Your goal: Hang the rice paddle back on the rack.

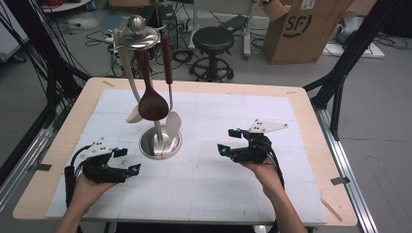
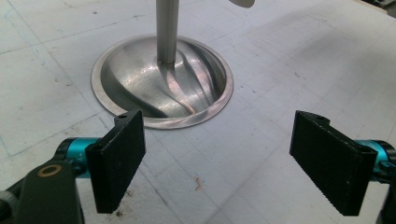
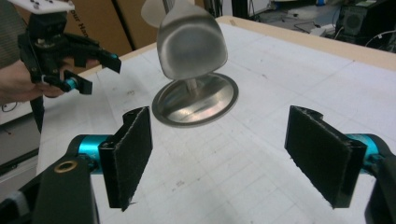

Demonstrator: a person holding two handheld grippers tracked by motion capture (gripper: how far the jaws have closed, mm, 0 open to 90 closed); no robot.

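The high view shows a wooden spoon hanging on the utensil stand; the gripper views show both grippers' jaws spread, empty, over the worktop.

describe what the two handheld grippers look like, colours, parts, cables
Both are black-bodied. The left gripper and the right gripper each carry a pale grey three-cornered plate with small dark dots on top and teal fittings by the jaws. The pads are flat black rectangles with a rough, ribbed face. A brass-coloured ring sits in the body. Black cables trail back along bare forearms.
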